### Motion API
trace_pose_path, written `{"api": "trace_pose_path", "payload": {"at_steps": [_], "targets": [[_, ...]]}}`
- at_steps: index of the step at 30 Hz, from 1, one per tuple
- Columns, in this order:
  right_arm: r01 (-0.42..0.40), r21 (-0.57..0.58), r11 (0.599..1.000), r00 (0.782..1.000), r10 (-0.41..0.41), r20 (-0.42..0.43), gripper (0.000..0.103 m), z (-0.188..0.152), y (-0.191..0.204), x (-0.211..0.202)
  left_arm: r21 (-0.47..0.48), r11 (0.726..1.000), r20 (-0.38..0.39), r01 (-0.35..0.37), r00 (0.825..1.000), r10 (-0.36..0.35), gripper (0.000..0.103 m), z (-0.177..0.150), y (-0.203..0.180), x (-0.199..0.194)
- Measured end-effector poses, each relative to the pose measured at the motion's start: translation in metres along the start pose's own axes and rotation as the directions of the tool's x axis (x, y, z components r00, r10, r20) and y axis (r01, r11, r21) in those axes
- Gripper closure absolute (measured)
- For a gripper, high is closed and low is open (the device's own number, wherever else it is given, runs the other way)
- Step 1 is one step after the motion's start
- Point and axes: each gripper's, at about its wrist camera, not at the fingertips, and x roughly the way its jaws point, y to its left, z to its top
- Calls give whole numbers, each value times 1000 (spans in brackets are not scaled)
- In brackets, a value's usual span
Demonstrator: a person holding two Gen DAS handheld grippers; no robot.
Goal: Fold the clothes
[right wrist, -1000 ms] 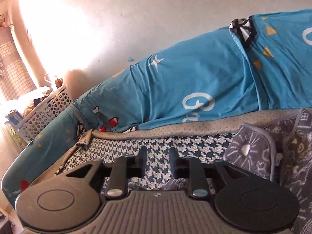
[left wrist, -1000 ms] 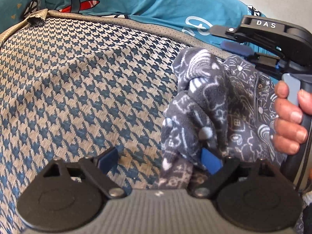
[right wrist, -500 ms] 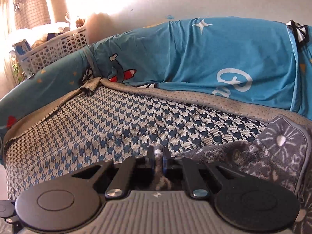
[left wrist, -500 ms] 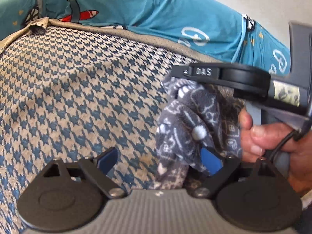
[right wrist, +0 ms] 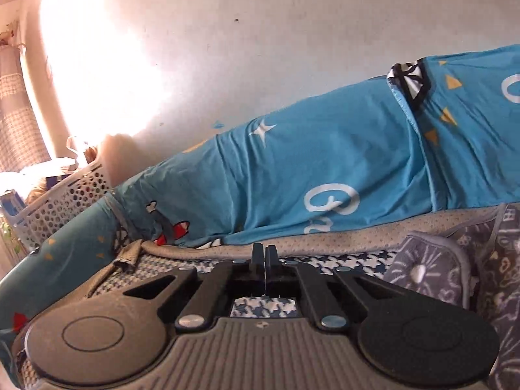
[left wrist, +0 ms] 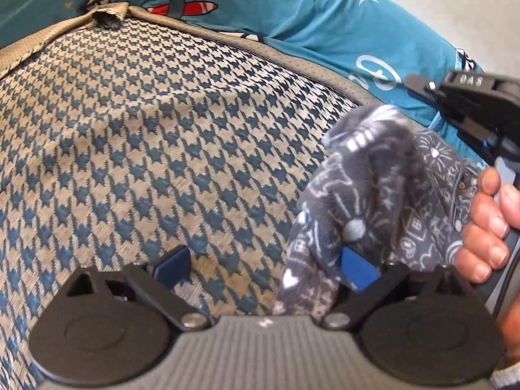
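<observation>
A grey fleece garment [left wrist: 364, 188] with white doodle print lies bunched on the houndstooth bed cover [left wrist: 162, 130]. My left gripper [left wrist: 263, 263] points down at it, its jaws wide and still opening. The cloth drapes against the right blue pad [left wrist: 357, 269]; the left pad is bare and nothing is pinched. In the right wrist view my right gripper [right wrist: 264, 256] is shut with no cloth showing between its fingers. The garment [right wrist: 432, 273] lies to its right. The left wrist view shows the right gripper [left wrist: 422, 84] above the garment, held by a hand [left wrist: 487, 227].
Teal printed bedding [right wrist: 325, 169] is heaped along the far side of the bed against a pale wall. A white perforated laundry basket [right wrist: 65, 201] stands at the far left by a bright window. The houndstooth cover [right wrist: 351, 261] stretches left of the garment.
Half a second ago the right gripper was pinched on a fold of the fleece; now it is shut with none, drawn back up and to the right. The left jaws spread slightly wider.
</observation>
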Motion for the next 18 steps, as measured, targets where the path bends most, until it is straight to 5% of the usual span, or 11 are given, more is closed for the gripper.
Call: {"api": "trace_pose_path", "payload": {"at_steps": [5,8,13,18], "targets": [[37,33,999,999,-36,-21,93,13,-17,-12,-117,991,60,-60,996,67,4,12,13,-14],[49,15,999,999,-48,-25,86,18,-20,-27,-154,988,82,-24,996,38,4,19,10,-23],[70,34,997,997,-69,-42,78,15,-25,-61,-121,989,108,80,992,-67,3,32,-16,-26],[123,100,987,990,-115,-82,74,7,-40,-99,-55,997,124,52,991,-45,3,33,-48,-18]]}}
